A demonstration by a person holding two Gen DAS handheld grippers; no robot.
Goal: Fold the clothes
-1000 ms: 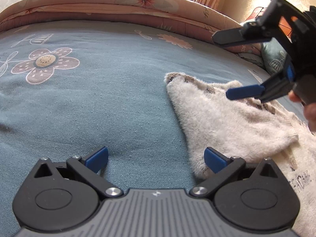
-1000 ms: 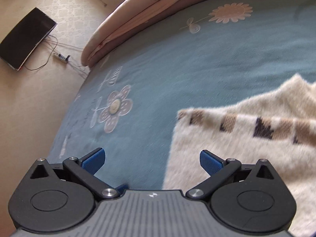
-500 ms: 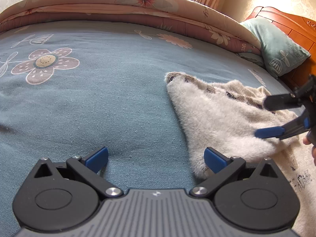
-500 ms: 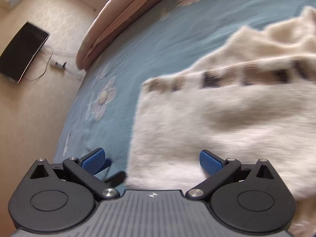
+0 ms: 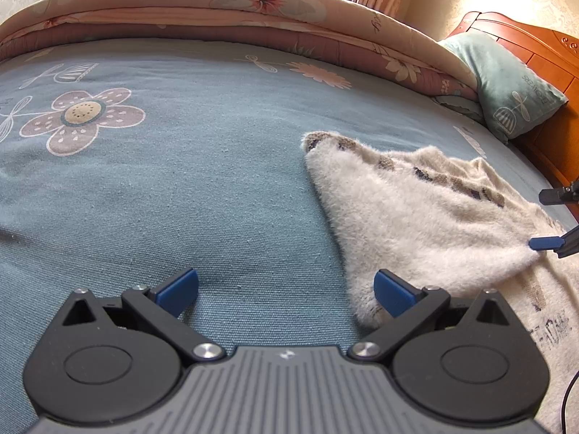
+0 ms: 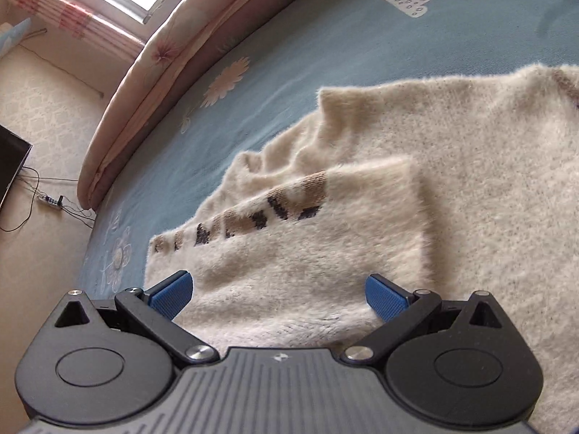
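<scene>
lying on the blue flowered bed sheet (image 5: 202,188), toward the pillow (image 5: 506,83) side of the bed, was the fuzzy cream sweater (image 6: 452,188), only partly folded. one sleeve (image 6: 289,246), with its brown and dark patterned band (image 6: 260,217), was already laid across the body of the garment, cuff end pointing out over the sheet. judged from that: a first fold made, the rest of the job left to do. no second sleeve fold visible, no fold of the body in half, and the far edge bunched in soft ridges rather than smoothed flat.

left gripper (image 5: 286,287) low over bare sheet just beside the sleeve edge, jaws wide apart, nothing between them, its right pad touching or nearly touching the fleece. right gripper (image 6: 278,293) over the folded sleeve, jaws likewise spread wide and holding nothing; seen from the left wrist view as two fingers (image 5: 542,243) at the sleeve's corner, the lower one just at the fabric, not pinching it.

probably between grips, with the sleeve set down and a new hold yet to be taken. printed lettering on the sweater front partly visible, unreadable.
</scene>
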